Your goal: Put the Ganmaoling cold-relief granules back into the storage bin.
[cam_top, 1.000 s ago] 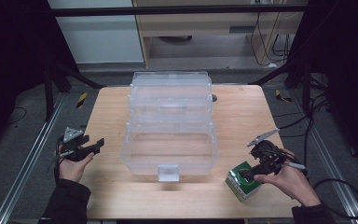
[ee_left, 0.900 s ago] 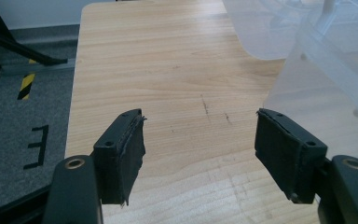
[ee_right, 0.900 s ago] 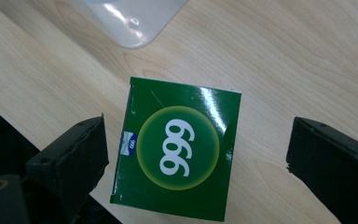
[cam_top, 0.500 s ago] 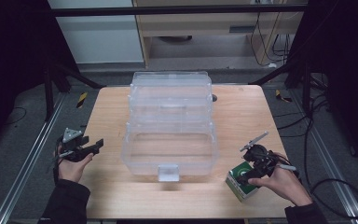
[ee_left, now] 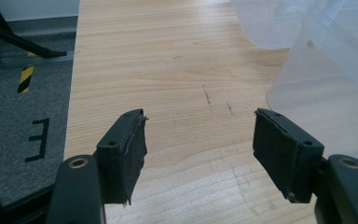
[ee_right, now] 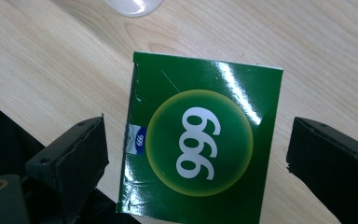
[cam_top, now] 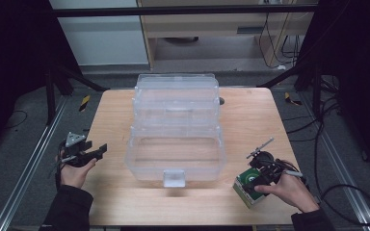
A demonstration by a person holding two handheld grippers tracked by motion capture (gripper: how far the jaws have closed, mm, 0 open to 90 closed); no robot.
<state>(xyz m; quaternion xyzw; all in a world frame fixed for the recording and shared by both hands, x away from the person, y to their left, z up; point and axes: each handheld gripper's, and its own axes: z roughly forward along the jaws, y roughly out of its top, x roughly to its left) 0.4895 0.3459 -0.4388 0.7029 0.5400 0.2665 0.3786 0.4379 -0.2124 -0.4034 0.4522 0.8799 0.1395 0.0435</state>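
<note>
A green box (ee_right: 200,144) marked "999" lies flat on the wooden table (cam_top: 250,125) near its front right corner (cam_top: 246,188). My right gripper (ee_right: 196,158) is open, hovering over the box with one jaw on each side, not touching it; it also appears above the box in the high view (cam_top: 262,173). A clear plastic bin (cam_top: 176,144) with its lid swung back stands at the table's middle. My left gripper (ee_left: 209,144) is open and empty over bare wood near the left edge (cam_top: 89,155), with the bin's wall (ee_left: 326,79) to its right.
The bin's open lid (cam_top: 177,94) lies behind the bin body. Dark floor and metal rails (cam_top: 29,163) border the table on both sides. Cables (cam_top: 327,134) run along the floor at the right. Bare wood (cam_top: 111,120) lies left of the bin.
My right gripper has shifted slightly forward and down over the green box. The left gripper has stayed where it was.
</note>
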